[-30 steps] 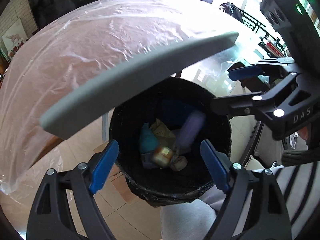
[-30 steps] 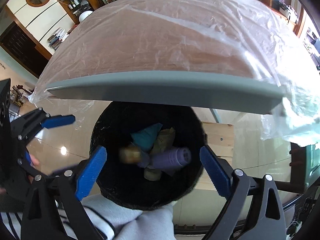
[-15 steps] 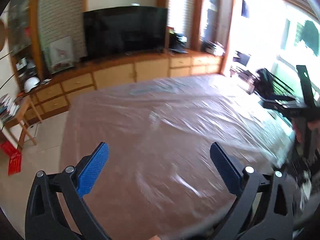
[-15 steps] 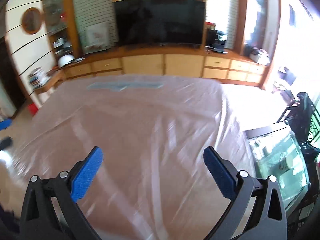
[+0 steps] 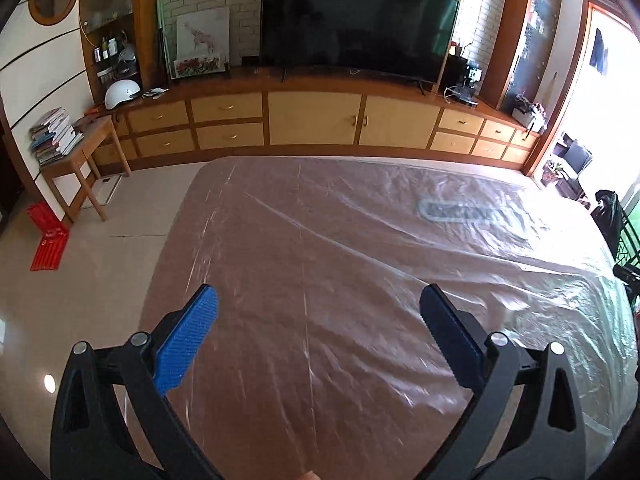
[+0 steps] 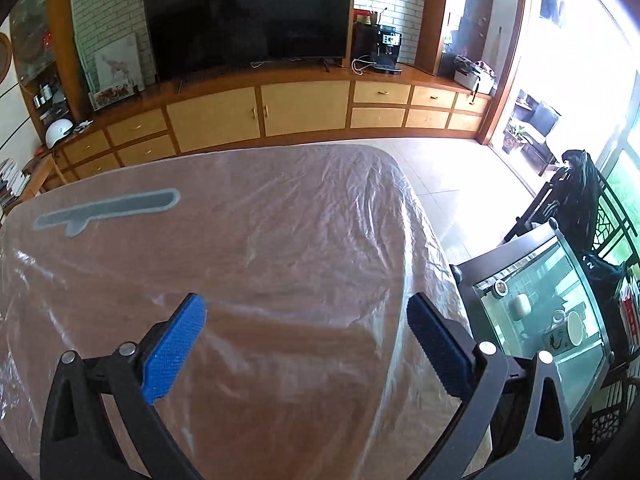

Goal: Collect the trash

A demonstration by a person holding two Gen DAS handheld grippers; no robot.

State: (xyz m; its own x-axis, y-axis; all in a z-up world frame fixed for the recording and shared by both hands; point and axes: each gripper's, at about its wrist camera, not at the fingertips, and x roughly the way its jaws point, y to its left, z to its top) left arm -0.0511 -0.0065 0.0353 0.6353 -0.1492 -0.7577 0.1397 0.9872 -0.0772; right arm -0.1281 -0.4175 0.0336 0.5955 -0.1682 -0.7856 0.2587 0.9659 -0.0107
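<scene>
The left gripper (image 5: 318, 314) has its blue pads spread wide with nothing between them, above a table (image 5: 360, 280) wrapped in clear plastic. The right gripper (image 6: 306, 322) is equally wide apart and empty, over the table's right edge. A flat gray strip (image 6: 108, 208), the only thing on the table, lies far across it. Behind stands a television (image 5: 356, 24) on a wooden cabinet (image 5: 312, 120).

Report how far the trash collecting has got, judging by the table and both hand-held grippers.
Done, apparently: the plastic-covered table shows no loose trash in either view, only a flat grey patch under the film. In hand: nothing; the left hand-held gripper and right hand-held gripper are open and empty above it. Left: nothing visible to pick up; the bin is out of view.
</scene>
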